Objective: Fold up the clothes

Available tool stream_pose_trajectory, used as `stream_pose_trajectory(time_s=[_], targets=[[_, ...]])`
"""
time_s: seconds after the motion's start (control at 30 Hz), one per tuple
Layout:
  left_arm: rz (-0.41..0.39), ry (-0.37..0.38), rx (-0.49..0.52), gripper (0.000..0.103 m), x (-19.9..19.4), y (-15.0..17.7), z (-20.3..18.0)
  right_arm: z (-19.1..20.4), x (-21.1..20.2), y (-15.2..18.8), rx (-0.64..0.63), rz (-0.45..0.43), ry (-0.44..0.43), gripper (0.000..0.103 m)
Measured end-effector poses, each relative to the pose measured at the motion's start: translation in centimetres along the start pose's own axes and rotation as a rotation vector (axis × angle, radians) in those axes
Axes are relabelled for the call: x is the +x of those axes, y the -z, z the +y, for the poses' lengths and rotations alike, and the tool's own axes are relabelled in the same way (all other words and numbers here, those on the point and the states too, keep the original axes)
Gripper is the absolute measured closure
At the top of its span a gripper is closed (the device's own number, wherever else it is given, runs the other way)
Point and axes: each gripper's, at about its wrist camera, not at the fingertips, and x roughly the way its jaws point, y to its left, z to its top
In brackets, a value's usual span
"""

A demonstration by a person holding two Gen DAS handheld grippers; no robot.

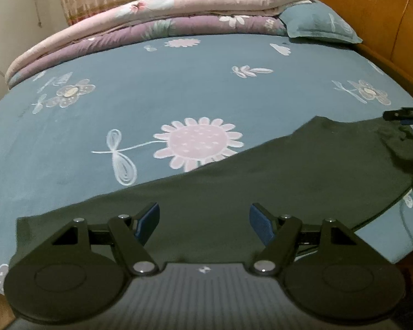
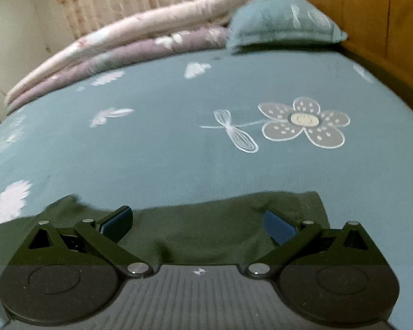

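Garment lies flat beneath both released tongs, left and right; next, pinch an edge.

A dark green cloth garment lies spread on the near part of a bed covered by a blue flower-printed sheet. Behind it, along the far edge, folded pink and purple quilts lie stacked, with a blue pillow to their right against the wooden headboard.
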Motion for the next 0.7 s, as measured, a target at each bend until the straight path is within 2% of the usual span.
stream_pose_trajectory(time_s=[0.07,0.13,0.2,0.3,0.33,0.5,0.6,0.7], targets=[[0.013,0.018,0.016,0.03,0.6,-0.3,-0.8,0.9,-1.1,1.7,-0.006,0.014,-0.046,0.0],[0.025,0.038,0.036,0.03,1.4,-0.6,-1.7,1.7,-0.6,3.6,-0.044,0.055,-0.052,0.0],[0.033,0.052,0.057,0.03,1.9,-0.8,-2.6,2.5,0.2,5.3,-0.108,0.103,-0.017,0.0],[0.043,0.069,0.087,0.03,2.3,-1.0,-3.7,4.1,-0.5,7.8,-0.278,0.112,0.056,0.0],[0.046,0.074,0.097,0.03,2.4,-1.0,-4.1,4.1,-1.0,8.3,-0.288,0.111,0.059,0.0],[0.046,0.079,0.113,0.03,2.0,-1.3,-4.8,4.2,-2.2,7.3,-0.276,0.115,0.07,0.0],[0.051,0.079,0.125,0.029,2.4,-1.4,-4.9,4.5,-1.8,5.9,-0.264,0.052,0.049,0.0],[0.078,0.086,0.118,0.029,3.5,-1.2,-4.8,3.9,-1.0,5.5,-0.261,0.038,0.101,0.0]])
